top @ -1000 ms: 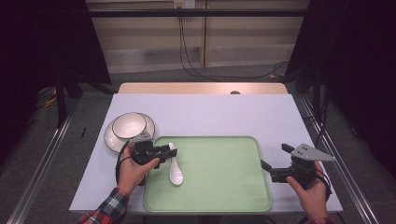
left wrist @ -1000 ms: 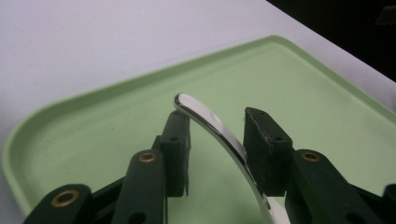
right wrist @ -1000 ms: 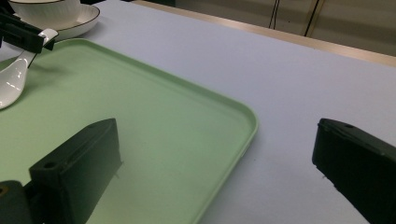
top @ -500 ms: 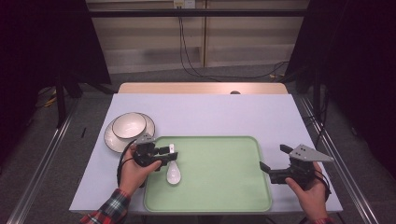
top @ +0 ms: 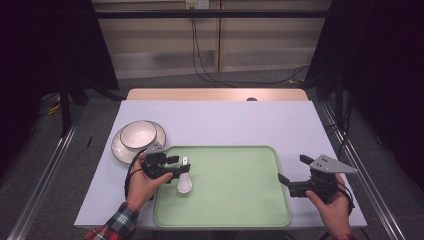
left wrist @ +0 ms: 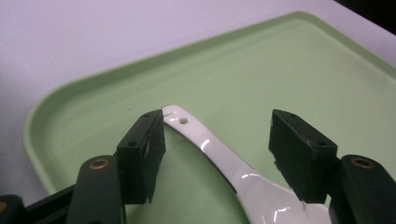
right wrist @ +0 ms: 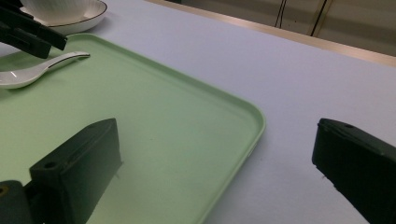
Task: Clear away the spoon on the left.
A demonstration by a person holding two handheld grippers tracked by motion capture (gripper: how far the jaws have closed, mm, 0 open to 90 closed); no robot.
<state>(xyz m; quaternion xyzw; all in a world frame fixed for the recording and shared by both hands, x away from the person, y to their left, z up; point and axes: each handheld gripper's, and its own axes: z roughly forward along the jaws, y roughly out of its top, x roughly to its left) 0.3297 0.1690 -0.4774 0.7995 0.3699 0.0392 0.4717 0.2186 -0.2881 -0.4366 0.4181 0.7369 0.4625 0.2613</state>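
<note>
High view, spoon: the white spoon lies on the green tray, near the tray's left edge, bowl end toward the person.
High view, left gripper: the left gripper sits over the spoon's handle. Its jaws have just been opening, and the handle lies between them.
High view, right gripper: the right gripper rests by the tray's right edge, well apart from the spoon.
High view, dishes: a white bowl sits on a plate on the table, just beside the tray's far left corner.
Left gripper view, grip: the jaws stand apart. One pad is right at the tip of the handle, and the other pad is clear of it. The spoon is let go.
Right gripper view, grip: the jaws are wide apart and hold nothing. The tray rim runs between them.
Danger: I think that if the left hand pulls back crooked, the near pad could catch the handle tip and slide or flip the spoon.
Danger two: lifting back toward the dishes could bump the bowl.
</note>
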